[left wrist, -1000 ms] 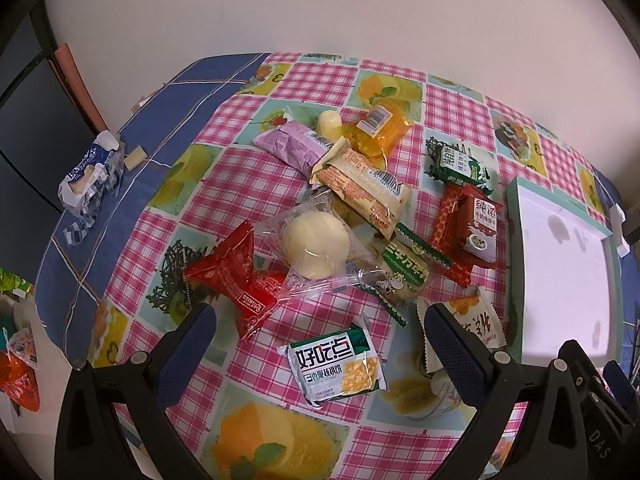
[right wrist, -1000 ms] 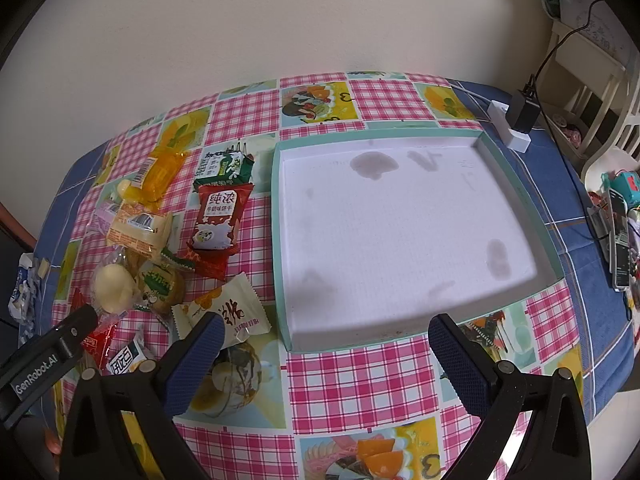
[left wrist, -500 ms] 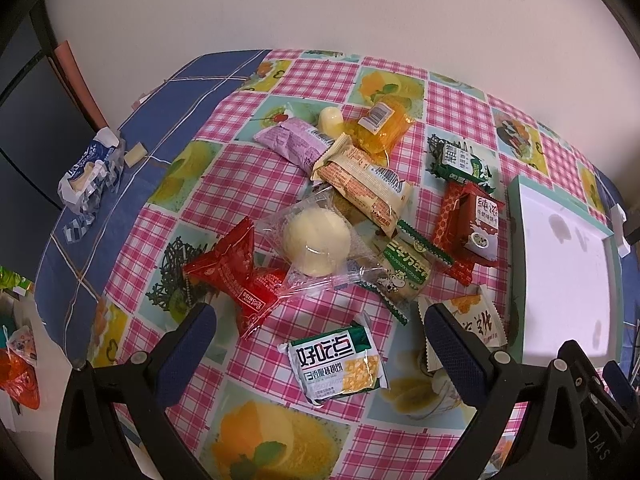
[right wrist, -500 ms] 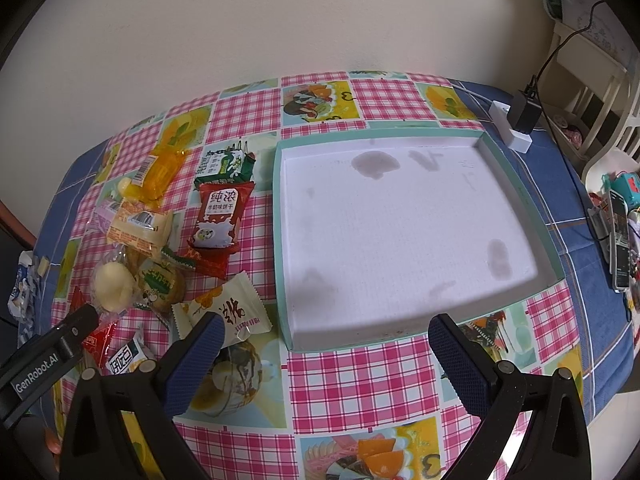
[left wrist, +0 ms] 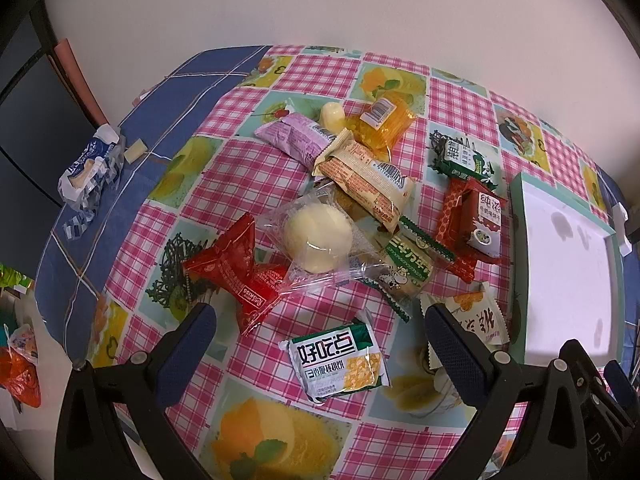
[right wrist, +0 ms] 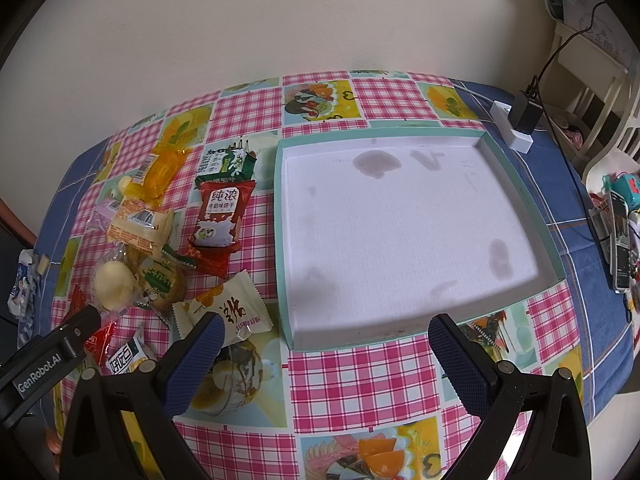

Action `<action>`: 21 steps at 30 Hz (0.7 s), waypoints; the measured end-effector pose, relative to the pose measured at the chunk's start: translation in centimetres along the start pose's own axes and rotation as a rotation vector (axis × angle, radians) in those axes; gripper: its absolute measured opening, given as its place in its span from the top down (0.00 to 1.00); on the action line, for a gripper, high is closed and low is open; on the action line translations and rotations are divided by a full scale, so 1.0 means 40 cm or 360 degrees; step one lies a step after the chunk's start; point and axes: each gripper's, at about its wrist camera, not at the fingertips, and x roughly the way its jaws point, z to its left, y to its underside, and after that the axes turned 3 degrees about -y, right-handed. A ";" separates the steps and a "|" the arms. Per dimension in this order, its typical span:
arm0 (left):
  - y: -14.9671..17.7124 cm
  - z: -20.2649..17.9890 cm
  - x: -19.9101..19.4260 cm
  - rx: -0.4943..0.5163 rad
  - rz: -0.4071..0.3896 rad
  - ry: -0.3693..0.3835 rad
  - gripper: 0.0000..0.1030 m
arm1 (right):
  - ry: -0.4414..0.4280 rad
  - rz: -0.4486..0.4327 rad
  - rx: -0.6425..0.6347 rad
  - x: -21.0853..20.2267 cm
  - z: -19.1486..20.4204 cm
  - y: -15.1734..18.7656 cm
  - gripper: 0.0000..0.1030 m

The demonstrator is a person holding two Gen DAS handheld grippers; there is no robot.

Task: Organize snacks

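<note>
Wide apart and holding nothing, the left gripper [left wrist: 318,336] hangs at lower centre over a table [left wrist: 256,184] in pink gingham and fruit-print oilcloth; its blue-padded fingers [left wrist: 188,352] frame a green-and-white biscuit packet [left wrist: 339,360] printed "好吃点". Beyond it, mid-frame, lie a red crinkled wrapper [left wrist: 236,268] and a clear-wrapped pale round bun [left wrist: 318,238]. The right gripper [right wrist: 322,354], likewise spread and empty, faces a shallow teal-rimmed white cardboard tray [right wrist: 280,240] at centre frame; left of it lies a red packet [right wrist: 219,214] marked "纯浓". A cream wall [right wrist: 280,12] closes the room.
</note>
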 end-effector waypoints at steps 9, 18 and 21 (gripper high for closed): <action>-0.003 0.023 0.008 -0.0076 0.0022 0.0002 0.00 | -0.0004 0.0003 -0.0010 0.002 0.008 0.001 0.00; -0.003 0.072 0.061 -0.0252 0.0188 0.0058 0.00 | -0.0304 0.0147 -0.0099 0.069 0.103 0.002 0.00; 0.004 0.086 0.095 -0.0328 0.0288 0.0065 0.01 | -0.0329 0.0181 -0.0137 0.100 0.140 0.005 0.02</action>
